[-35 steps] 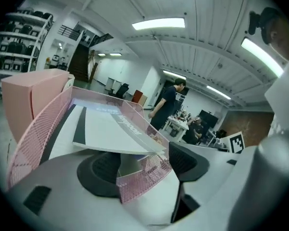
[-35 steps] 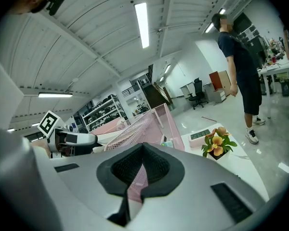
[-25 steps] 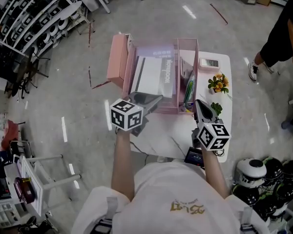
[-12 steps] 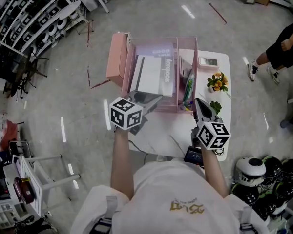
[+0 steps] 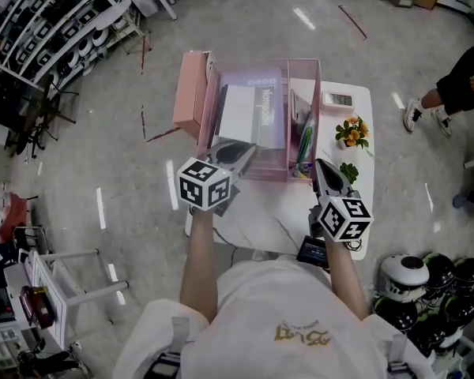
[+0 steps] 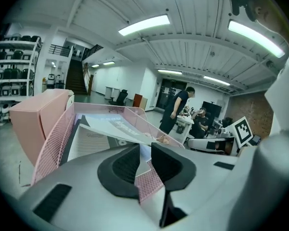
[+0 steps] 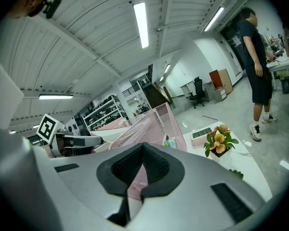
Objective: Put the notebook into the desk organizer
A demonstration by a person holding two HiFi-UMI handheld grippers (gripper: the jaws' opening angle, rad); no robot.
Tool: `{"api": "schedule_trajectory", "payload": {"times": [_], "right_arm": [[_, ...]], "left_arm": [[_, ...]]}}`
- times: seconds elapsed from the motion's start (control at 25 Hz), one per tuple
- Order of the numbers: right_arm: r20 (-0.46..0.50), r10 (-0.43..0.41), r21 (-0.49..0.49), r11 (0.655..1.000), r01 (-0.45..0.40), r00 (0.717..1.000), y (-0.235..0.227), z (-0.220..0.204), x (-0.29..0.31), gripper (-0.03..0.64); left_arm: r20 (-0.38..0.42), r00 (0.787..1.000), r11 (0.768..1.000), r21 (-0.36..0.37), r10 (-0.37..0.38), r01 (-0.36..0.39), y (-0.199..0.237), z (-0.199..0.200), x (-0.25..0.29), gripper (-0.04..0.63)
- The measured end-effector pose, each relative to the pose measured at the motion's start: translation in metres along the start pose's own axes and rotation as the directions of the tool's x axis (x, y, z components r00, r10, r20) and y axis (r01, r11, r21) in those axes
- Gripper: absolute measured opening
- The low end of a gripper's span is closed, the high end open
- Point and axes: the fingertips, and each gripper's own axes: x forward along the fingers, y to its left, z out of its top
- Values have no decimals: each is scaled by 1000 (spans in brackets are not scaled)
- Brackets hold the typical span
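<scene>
The white notebook (image 5: 253,115) lies slanted inside the wide compartment of the pink mesh desk organizer (image 5: 209,113), free of both grippers. In the left gripper view the notebook (image 6: 113,125) leans across the organizer (image 6: 55,138). My left gripper (image 5: 241,155) hovers at the organizer's near wall; its jaws (image 6: 144,159) are closing with a narrow gap and nothing pressed between them, only mesh showing behind. My right gripper (image 5: 322,168) waits over the white table near the organizer's right corner, its tips (image 7: 142,148) together and holding nothing.
A pink box (image 5: 188,93) stands left of the organizer. Pens (image 5: 304,144) fill its narrow right compartment. A small white device (image 5: 338,99) and a flower pot (image 5: 352,134) sit on the white table (image 5: 257,212). Helmets (image 5: 426,279) lie on the floor; a person (image 5: 466,69) stands at the far right.
The notebook has left my left gripper and dropped deeper into the organizer. The left jaws have narrowed. The right gripper has stayed put; the person in the background has shifted.
</scene>
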Motion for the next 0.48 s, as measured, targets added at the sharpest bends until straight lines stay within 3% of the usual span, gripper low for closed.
{"api": "schedule_trajectory", "payload": {"times": [0.12,0.24,0.36,0.48], "right_arm": [[1,1,-4,1000,-1,1000,1,-1,0,12],[4,0,-11,1000,0,1000,4,0,-2,12],[7,-1,-19,1000,1,1000,9,1,-4,12],[8,-3,-30,1000,3,1000,15,0,-6,11]], "left_arm": [[12,999,994,-104,-32,33,2,-2,-1,81],[17,998,974,-217,-64,66,1,-12,-2,75],[8,999,974,-223,-48,49,0,-23,-5,75],[-7,998,965,-255,-65,61,-3,-33,-7,126]]}}
